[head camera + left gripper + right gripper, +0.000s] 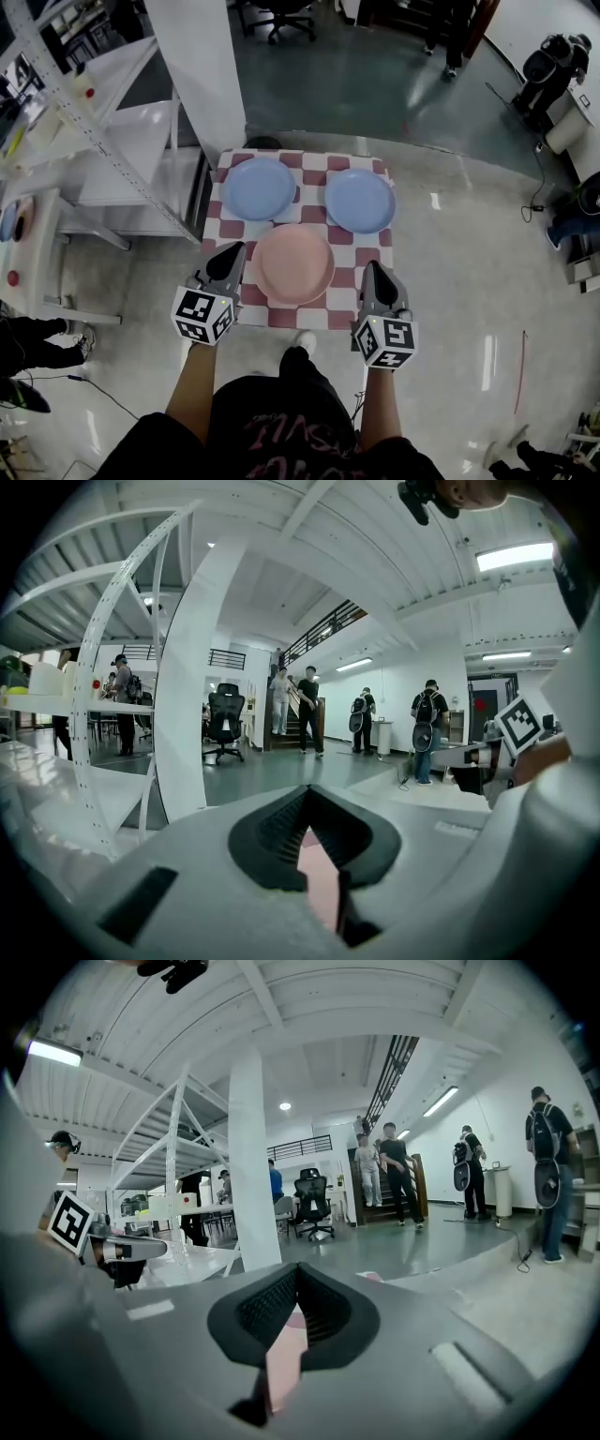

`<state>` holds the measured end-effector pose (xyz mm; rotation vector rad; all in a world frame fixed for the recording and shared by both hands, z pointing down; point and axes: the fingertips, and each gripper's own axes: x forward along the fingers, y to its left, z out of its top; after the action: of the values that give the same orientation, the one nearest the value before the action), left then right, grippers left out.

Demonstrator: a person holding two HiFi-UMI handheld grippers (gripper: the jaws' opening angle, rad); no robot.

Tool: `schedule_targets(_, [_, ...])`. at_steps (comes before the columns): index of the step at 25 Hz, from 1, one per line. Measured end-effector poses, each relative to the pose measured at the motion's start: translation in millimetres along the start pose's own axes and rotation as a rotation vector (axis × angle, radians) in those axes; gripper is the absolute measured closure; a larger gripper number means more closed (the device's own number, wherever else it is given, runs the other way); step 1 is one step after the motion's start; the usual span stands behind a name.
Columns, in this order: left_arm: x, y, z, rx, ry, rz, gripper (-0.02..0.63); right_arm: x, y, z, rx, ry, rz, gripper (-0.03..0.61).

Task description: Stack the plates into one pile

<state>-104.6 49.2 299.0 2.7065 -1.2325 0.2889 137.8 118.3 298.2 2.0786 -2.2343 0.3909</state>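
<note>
Nothing is stacked yet: all three plates lie singly on the checked cloth of the small desk [310, 202]. One blue plate [259, 188] sits at the far left and a second blue plate [360, 200] at the far right, just beside each other but not overlapping. The pink plate [294, 264] lies nearer, in the middle, close below both.

The left gripper [232, 249] is at the desk's near-left edge and the right gripper [372, 269] at its near-right edge, one on either side of the pink plate and touching none of them. Both have their jaws closed together with nothing in them.

So the whole job remains. By my reading, two plates have to be lifted and set onto the third, and the jaws must open before any rim can be taken.
</note>
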Motion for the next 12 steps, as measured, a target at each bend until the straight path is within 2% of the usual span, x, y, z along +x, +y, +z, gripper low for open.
schedule_targets(12, [32.9, -5.1, -10.5, -0.038, 0.043, 0.081, 0.615, 30.8, -44.3, -12.9, 0.038, 0.059, 0.047, 0.567])
